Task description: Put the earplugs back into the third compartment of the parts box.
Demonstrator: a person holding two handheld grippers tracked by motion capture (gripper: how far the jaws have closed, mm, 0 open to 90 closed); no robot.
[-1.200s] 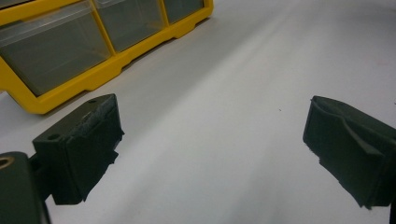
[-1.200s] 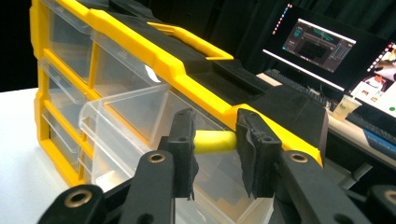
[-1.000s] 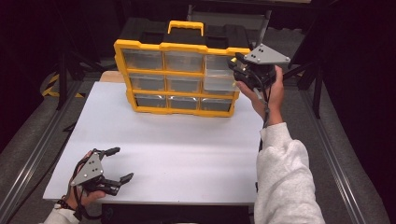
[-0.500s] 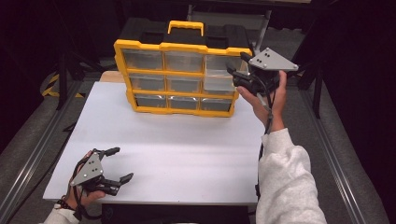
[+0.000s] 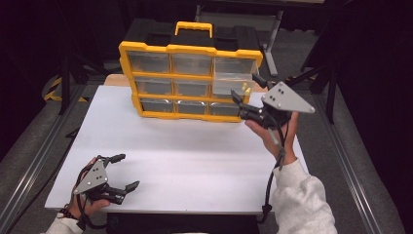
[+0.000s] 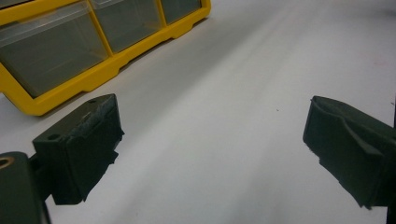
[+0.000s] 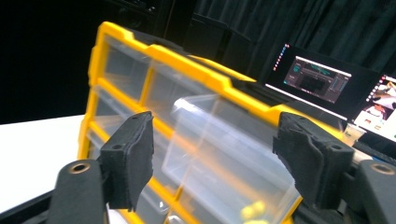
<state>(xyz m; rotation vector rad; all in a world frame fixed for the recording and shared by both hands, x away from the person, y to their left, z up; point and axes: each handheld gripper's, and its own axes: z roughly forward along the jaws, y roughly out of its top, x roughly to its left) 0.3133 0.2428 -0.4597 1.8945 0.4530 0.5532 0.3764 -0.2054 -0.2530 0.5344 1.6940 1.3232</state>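
A yellow organizer (image 5: 190,48) with clear drawers stands upright at the back of the white table (image 5: 195,156). Its top right drawer (image 5: 233,80) is pulled out, with small yellow pieces (image 5: 245,88) inside. My right gripper (image 5: 239,107) hovers just in front of and below that drawer. Its jaws have just been opening, and they stand apart with nothing pressed between them. In the right gripper view the drawer (image 7: 224,154) lies beyond the gripper (image 7: 215,154). My left gripper (image 5: 126,170) rests open near the table's front left corner, with bare table between its jaws (image 6: 212,140).
A black case (image 5: 195,31) sits behind the organizer. Dark stands and rails flank the table on both sides. Lit screens (image 7: 322,79) show far behind the organizer (image 7: 140,60) in the right gripper view. The organizer's lower drawers (image 6: 70,51) show at the upper left of the left gripper view.
The right gripper has come back from the top right drawer toward the person and lower. Its jaws have spread. The drawer now sticks out. The left gripper has stayed put.
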